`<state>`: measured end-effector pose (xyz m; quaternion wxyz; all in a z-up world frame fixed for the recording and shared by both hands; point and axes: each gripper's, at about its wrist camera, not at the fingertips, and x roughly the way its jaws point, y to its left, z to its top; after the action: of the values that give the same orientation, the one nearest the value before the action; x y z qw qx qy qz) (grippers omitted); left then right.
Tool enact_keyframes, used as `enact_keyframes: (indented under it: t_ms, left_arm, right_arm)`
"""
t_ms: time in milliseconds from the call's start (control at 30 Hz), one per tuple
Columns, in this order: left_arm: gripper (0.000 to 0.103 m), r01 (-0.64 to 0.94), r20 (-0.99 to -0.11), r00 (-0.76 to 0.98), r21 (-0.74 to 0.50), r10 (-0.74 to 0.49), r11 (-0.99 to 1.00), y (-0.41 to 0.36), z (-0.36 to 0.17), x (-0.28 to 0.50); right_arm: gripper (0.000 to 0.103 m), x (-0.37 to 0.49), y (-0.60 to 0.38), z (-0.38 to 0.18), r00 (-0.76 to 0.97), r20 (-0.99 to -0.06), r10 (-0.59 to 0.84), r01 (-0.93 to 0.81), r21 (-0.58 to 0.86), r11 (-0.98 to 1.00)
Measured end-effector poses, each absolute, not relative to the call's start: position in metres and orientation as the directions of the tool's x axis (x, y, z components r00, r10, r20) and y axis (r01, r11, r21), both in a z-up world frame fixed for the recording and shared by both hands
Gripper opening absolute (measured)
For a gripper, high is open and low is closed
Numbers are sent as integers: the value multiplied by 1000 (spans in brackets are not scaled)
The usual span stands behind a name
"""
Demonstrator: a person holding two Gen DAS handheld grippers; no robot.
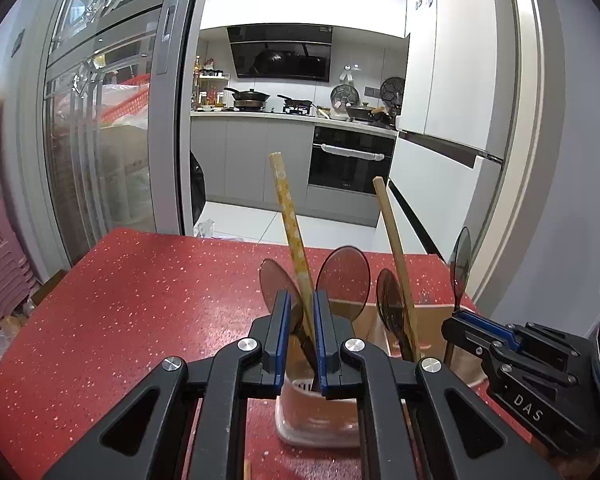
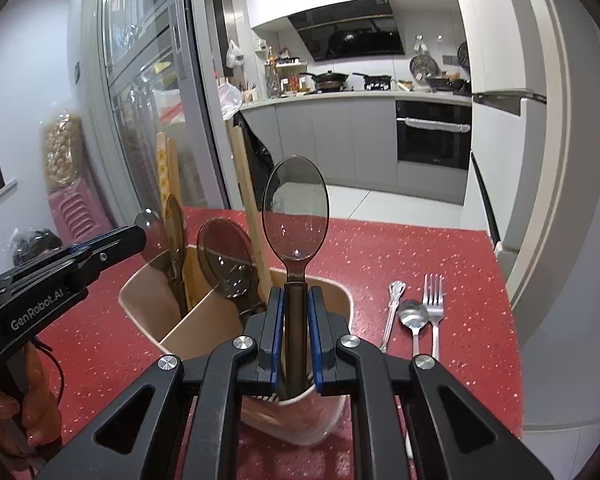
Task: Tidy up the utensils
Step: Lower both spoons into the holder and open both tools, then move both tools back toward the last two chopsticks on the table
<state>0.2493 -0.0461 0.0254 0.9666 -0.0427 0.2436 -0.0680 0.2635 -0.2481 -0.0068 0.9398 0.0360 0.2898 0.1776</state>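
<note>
A pale utensil holder (image 2: pixel 340 300) stands on the red speckled table (image 1: pixel 140 300) and holds dark plastic spoons and wooden chopsticks. My left gripper (image 1: pixel 302 312) is over the holder (image 1: pixel 320 412), its jaws close around a patterned chopstick (image 1: pixel 290 216) and a dark spoon handle. My right gripper (image 2: pixel 296 320) is shut on the handle of a dark translucent spoon (image 2: pixel 296 208), held upright over the holder. The right gripper also shows in the left wrist view (image 1: pixel 460 316). The left gripper also shows in the right wrist view (image 2: pixel 136 236).
A metal whisk (image 2: pixel 392 312), a metal spoon (image 2: pixel 414 316) and a metal fork (image 2: pixel 434 300) lie on the table right of the holder. A kitchen with an oven (image 1: pixel 350 160) lies beyond the table's far edge. A glass sliding door (image 1: pixel 100 140) is at left.
</note>
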Motion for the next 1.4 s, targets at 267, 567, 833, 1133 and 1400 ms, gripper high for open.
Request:
enact_keyframes:
  t_ms: [267,567,833,1133,1400]
  left_arm:
    - [36,94,-498,857,-109,-136,990,-37,23,234]
    - [36,63,-549,830,-88,-101,994,-20,18,208]
    - [36,5,-645,764,-50,-37,999,1,-4,183]
    - [36,-27,-710,704,-47,-15,999,28,-35,148]
    - [103,-90,-704,710,-47,30,995,50,-46,124]
  right_arm:
    - [29,257,-248,-1,755,-546,364,-319,179,931]
    - [47,222,-248,19,748,-535,393,-334,209,919]
    - [67,191,-234,8,657,-640,398,-304,258,917]
    - [79,163,-220,-21,551,-727,410,-259,318,912]
    - [82,149,-204,-39,478,-772,418,-248,338,908]
